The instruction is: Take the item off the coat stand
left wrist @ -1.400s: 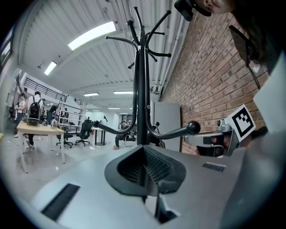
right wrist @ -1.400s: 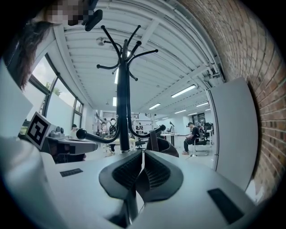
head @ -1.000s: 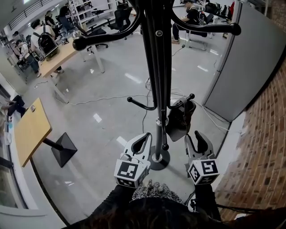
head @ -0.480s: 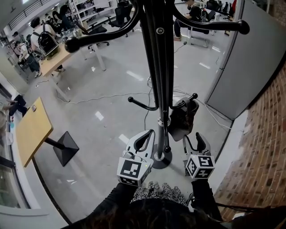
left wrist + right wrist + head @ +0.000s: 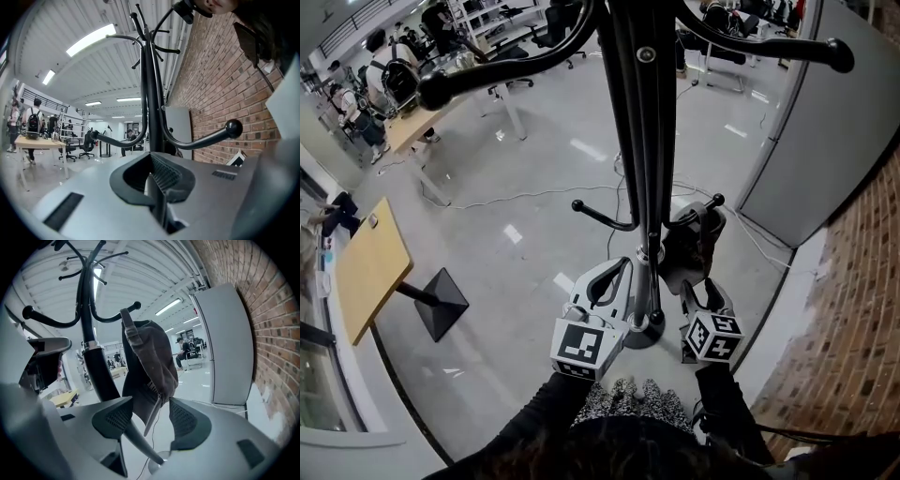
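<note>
The right claw [image 5: 151,420] is released. Its jaws have just been opening and stand wide apart, the two ribbed pads [image 5: 111,420] facing each other across a broad gap. In that gap shows the lower edge of a dark cap [image 5: 150,366], the thing to be taken. Its brim and a thin strip dangle down between the pads, but neither pad presses on it. Whether the cloth is already inside the jaws or hangs just ahead of their tips cannot be told. The cap rises straight above and ahead of this claw, hung by its back strap on a low hook [image 5: 115,316] of the coat stand [image 5: 96,371]. The stand's black pole is just to the left of the claw. A grey panel [image 5: 229,343] and a brick wall [image 5: 276,333] lie off to its right, well apart from it. The left claw [image 5: 157,180] is clenched on nothing, its jaws drawn together with no gap and no object between them. It points level at the same pole, which stands a little ahead of its tips without touching them. One curved hook arm [image 5: 201,140] sweeps out to the right above it. In the head view this claw lies close beside the pole, on the far side from the cap, and does not touch the cap.
</note>
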The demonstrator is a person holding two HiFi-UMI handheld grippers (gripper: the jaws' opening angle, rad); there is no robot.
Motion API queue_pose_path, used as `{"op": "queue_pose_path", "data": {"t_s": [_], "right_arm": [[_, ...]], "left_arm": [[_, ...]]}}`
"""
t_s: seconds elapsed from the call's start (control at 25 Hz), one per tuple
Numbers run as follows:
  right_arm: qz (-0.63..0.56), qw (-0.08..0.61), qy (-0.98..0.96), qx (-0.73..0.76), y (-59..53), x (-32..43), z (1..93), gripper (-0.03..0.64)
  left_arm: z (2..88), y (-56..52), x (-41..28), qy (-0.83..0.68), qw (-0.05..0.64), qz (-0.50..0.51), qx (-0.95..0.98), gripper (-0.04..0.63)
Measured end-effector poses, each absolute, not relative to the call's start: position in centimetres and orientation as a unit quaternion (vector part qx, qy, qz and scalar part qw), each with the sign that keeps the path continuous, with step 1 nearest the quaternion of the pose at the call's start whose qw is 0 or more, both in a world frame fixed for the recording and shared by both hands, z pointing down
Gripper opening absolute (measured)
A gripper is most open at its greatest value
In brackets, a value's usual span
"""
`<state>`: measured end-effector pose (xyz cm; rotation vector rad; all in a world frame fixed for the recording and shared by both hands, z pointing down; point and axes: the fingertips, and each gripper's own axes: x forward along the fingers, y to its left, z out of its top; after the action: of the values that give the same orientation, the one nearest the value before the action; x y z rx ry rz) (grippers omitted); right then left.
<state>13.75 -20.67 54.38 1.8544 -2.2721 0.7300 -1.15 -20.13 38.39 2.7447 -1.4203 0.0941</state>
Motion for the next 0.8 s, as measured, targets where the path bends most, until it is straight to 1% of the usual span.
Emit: {"op": "queue_pose_path", "data": {"t_s": [0.12,0.28,0.8], "right_arm": [[0.266,0.064,-0.744,0.61,-21.0,13.3,56.2,0.224],[0.298,0.043,-0.736,0.606,-21.8,13.2,57.6,0.224],[0.326,0.068,-0.73,0.597,-23.4,12.7,60.1,0.224]], "left_arm": [[38.1,-20.4,-1.1,-0.458,0.024,0.029,0.888,0.005],[38.0,-20.6,-1.1,-0.457,0.023,0.031,0.888,0.005],[38.4,-20.3,-1.6,-0.465,0.017,0.039,0.884,0.005]]}}
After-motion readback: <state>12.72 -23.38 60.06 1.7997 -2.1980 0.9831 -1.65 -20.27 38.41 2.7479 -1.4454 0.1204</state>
